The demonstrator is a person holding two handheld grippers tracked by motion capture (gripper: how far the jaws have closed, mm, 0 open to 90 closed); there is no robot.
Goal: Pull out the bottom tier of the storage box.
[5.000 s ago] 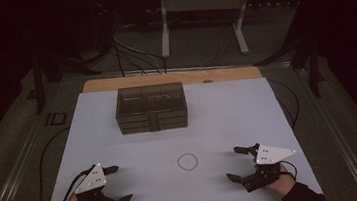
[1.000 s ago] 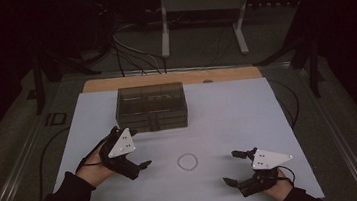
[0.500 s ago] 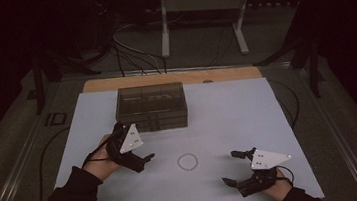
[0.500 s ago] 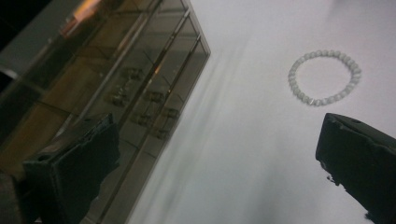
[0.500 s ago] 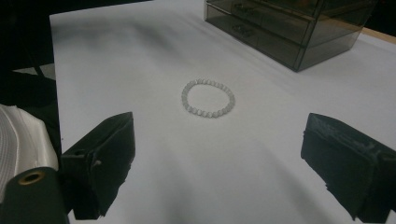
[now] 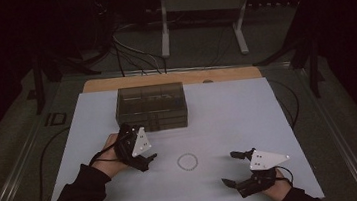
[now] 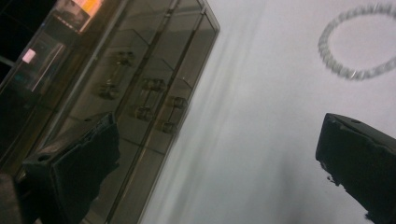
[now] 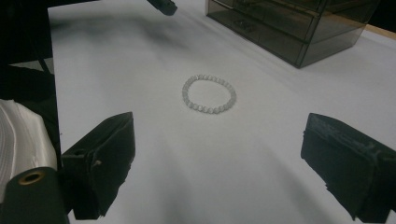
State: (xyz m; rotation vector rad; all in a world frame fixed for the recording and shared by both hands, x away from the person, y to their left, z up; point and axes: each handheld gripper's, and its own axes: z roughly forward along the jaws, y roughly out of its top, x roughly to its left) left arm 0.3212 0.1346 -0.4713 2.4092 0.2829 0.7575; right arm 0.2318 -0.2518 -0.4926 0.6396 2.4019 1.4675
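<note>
The left gripper (image 6: 139, 150) sits just in front of the smoky drawer box (image 6: 151, 107) in the middle of the high view, its fingers wide open and holding nothing. I think it wants a drawer handle (image 7: 150, 99), so it should line up straight and close gently. The bead bracelet (image 6: 187, 161) lies flat on the bench (image 6: 229, 120). The right gripper (image 6: 239, 167), lower right, waits wide open and empty.
</note>
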